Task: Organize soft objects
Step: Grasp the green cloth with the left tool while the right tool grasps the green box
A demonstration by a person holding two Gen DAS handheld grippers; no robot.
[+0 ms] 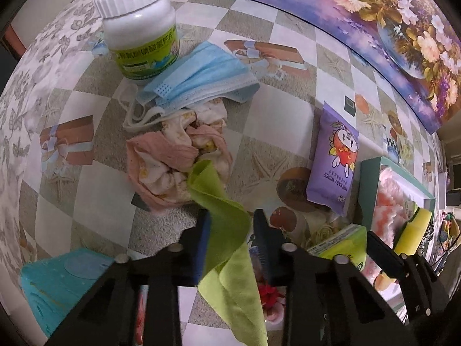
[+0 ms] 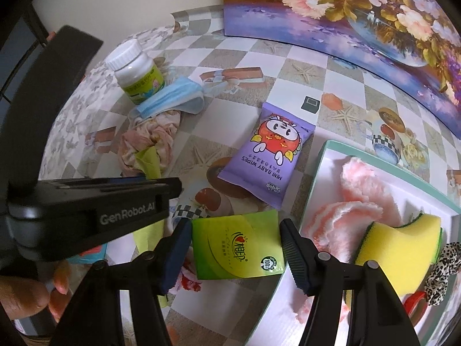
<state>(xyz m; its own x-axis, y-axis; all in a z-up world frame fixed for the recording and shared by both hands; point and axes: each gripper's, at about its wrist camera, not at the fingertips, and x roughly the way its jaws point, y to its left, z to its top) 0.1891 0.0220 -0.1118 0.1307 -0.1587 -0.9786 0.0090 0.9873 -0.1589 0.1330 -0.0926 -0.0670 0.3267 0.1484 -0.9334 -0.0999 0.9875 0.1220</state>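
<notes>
The left gripper has its jaws apart with a lime-green cloth draped between them, the cloth lying against the left finger; whether it is truly pinched cannot be told; the cloth's far tip touches a crumpled pink and cream cloth on the checked tablecloth. The right gripper stands open, its fingers on either side of a green tissue pack without touching it; the left gripper's black body sits close on its left side in the right wrist view. To the right of the pack lies a white tray with a teal rim, holding a fluffy pink cloth, a yellow sponge and a leopard-print scrunchie. Beyond the pack rests a purple packet of baby wipes; farther left, past the crumpled cloth, a blue face mask leans against a white pill bottle with a green label; a floral painting stands at the back.
</notes>
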